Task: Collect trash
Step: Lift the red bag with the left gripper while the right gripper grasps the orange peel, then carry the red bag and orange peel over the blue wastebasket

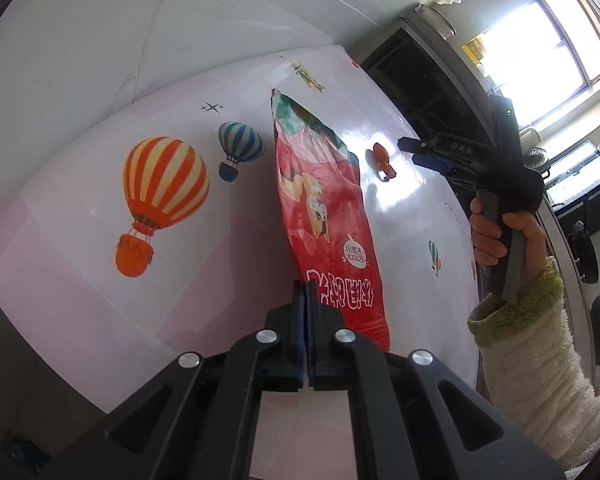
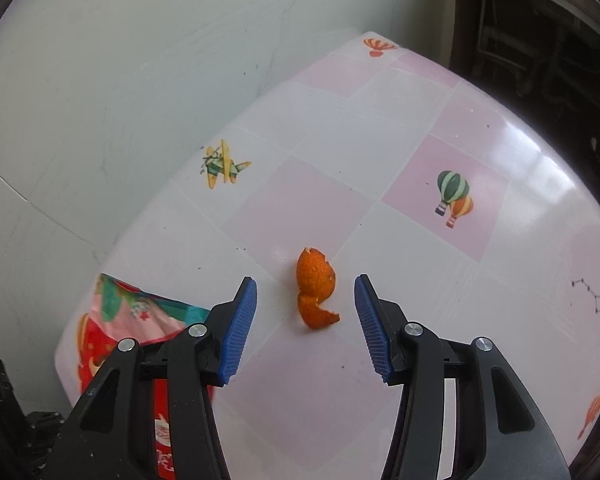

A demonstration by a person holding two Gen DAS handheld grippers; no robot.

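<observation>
While the red snack bag hangs over the tabletop: the scene reads as follows.

Left gripper (image 1: 305, 292): its fingers are pressed together on the bottom edge of the snack bag (image 1: 324, 204), pinching the wrapper where the white lettering runs.

Snack bag: red and glossy with a cartoon animal and a green-and-pink top end, stretching away from the left fingers over the tabletop (image 1: 80, 240); from the right wrist view it (image 2: 140, 312) shows at the lower left, partly hidden behind the right gripper's left finger.

Right gripper (image 2: 306, 328): its fingers are spread apart with nothing between the blue ribbed pads, poised above the orange peel (image 2: 314, 292) without touching it. From the left wrist view the same gripper (image 1: 414, 150) reaches in from the right, gripped at its handle by a hand (image 1: 500, 236) in a fluffy cream sleeve (image 1: 540, 372) with a green cuff.

Orange peel: a curled piece lying on the tabletop (image 2: 380, 140), just beside the top end of the snack bag, framed between the right fingers in their own view.

Tabletop: white and pale pink checks printed with hot-air balloons, a small aeroplane and a star pattern; it stands against a pale wall (image 2: 80, 100).
</observation>
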